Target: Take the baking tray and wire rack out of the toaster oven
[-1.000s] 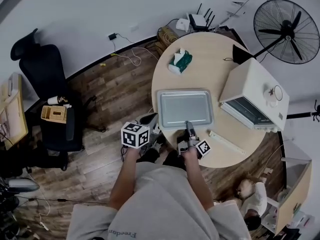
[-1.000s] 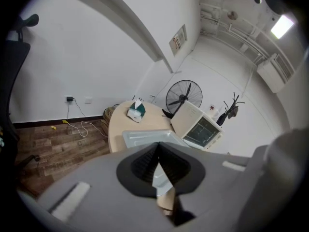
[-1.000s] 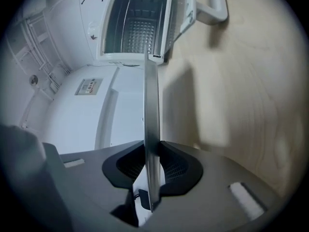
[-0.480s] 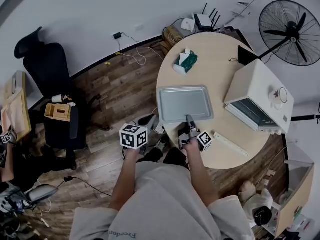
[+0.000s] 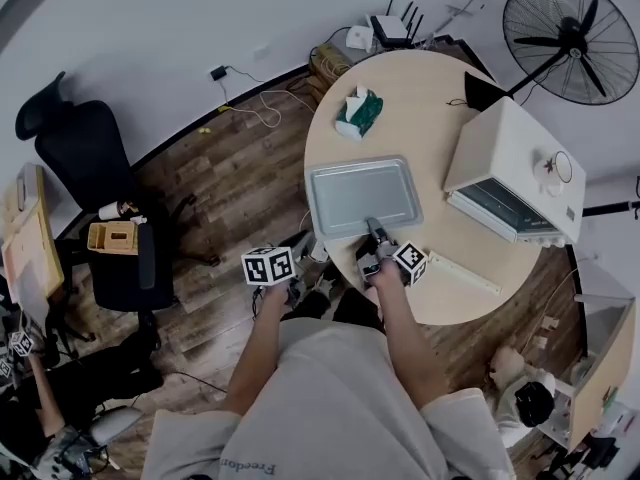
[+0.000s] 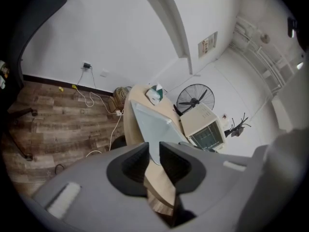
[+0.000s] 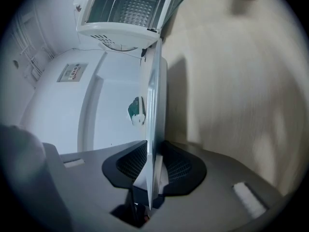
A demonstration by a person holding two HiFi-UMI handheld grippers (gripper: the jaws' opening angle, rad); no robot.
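The rectangular matte-metal baking tray [image 5: 362, 196] lies flat on the round pale-wood bench [image 5: 430, 78], beside the white toaster oven [image 5: 515, 173]. The right tongs [image 7: 153, 161] clamp its thin near rim. The left tongs [image 6: 153, 153] stand slightly apart, empty. A gridded wire rack [image 7: 137, 6] apparently sits inside the oven.

I note a light grey short-sleeved T-shirt [image 5: 330, 398] on the person. It carries dark lettering [image 5: 250, 467] at the frame's lower edge, too cropped for me to read.

The left gripper [image 6: 153, 151] has a pale grey moulded shell, dark ribbed pads [image 6: 134, 164] and a white cube with black square markers [image 5: 268, 266].

The right gripper [image 7: 154, 164] has a matching grey shell, dark mesh-textured pads [image 7: 179, 168] and a second white marker cube [image 5: 410, 262].
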